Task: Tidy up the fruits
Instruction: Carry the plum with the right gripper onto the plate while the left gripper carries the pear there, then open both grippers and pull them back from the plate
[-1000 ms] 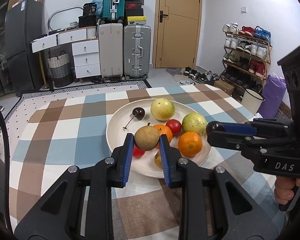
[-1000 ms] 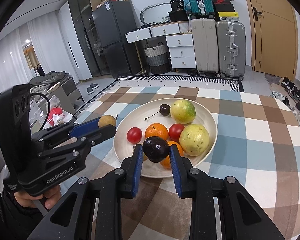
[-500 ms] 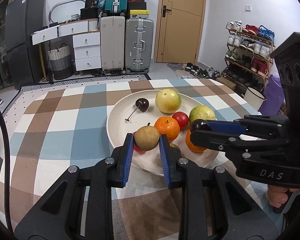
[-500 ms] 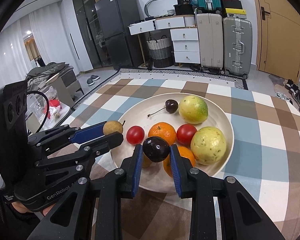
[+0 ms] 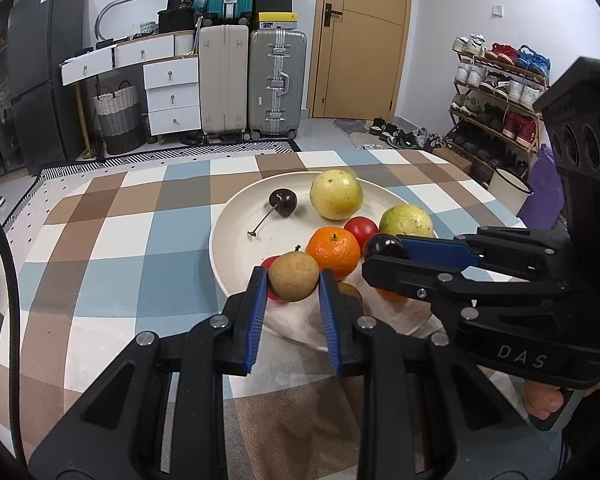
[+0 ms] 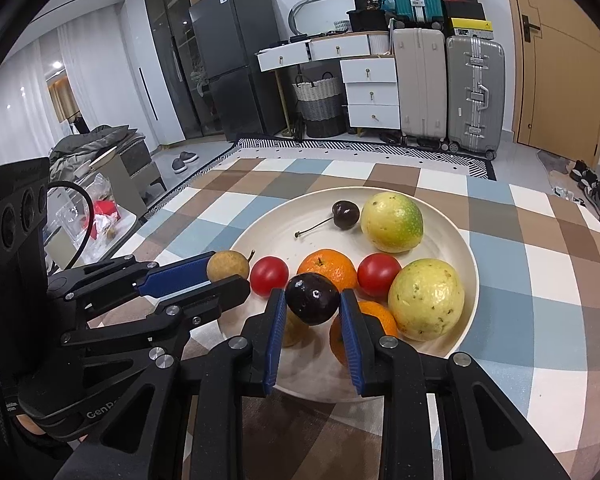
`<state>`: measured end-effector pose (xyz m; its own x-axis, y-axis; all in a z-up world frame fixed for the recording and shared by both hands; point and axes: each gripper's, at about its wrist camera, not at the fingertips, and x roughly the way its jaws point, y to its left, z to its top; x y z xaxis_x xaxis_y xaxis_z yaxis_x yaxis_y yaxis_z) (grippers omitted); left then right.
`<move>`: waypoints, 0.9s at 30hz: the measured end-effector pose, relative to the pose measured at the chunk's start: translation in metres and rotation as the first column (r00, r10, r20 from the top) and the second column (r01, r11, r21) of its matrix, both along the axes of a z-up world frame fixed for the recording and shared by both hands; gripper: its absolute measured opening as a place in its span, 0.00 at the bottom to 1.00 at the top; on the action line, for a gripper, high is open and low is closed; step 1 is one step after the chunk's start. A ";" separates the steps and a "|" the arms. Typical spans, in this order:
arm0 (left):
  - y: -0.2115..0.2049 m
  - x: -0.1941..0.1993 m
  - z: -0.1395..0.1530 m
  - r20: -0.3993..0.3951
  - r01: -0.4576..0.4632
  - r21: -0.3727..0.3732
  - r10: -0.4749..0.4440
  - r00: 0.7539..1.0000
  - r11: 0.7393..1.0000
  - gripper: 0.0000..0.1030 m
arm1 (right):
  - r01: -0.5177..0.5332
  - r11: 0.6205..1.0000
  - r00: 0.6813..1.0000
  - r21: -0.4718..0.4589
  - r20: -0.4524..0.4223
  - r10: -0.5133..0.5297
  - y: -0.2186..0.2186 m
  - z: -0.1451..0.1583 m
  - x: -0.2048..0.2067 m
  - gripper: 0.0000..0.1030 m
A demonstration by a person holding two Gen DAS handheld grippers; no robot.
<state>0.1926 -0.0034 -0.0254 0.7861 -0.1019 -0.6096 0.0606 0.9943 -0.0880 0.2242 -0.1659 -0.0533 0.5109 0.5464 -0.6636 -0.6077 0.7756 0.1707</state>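
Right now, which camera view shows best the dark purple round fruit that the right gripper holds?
The right wrist view: the dark purple round fruit sits centred and near, clamped in the right gripper, glossy skin fully visible. In the left wrist view, the fruit appears only from the side, its lower part hidden behind a black finger.

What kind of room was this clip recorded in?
Most likely a lived-in home, near its entrance: a shoe rack full of sneakers stands by a wooden door, suitcases line the wall, and a fridge stands in the corner.
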 end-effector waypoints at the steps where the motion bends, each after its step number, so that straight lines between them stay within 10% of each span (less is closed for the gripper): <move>1: 0.000 0.000 0.000 -0.001 -0.002 0.000 0.002 1.000 1.000 0.23 | 0.000 1.000 1.000 -0.003 0.000 0.000 0.001 0.001 0.000 0.27; 13: 0.006 -0.003 0.001 0.021 -0.028 -0.022 0.029 0.999 0.999 0.26 | 0.061 0.998 0.998 -0.001 0.027 -0.061 -0.017 0.010 0.000 0.52; 20: 0.017 -0.018 0.005 0.057 -0.078 -0.029 0.079 0.995 0.997 0.75 | 0.061 0.998 0.998 0.008 0.034 -0.061 -0.032 0.011 -0.010 0.92; 27: 0.016 -0.038 0.015 0.117 -0.091 -0.020 0.092 0.989 0.996 0.99 | 0.061 0.997 0.995 0.042 0.073 -0.063 -0.048 0.015 -0.023 1.00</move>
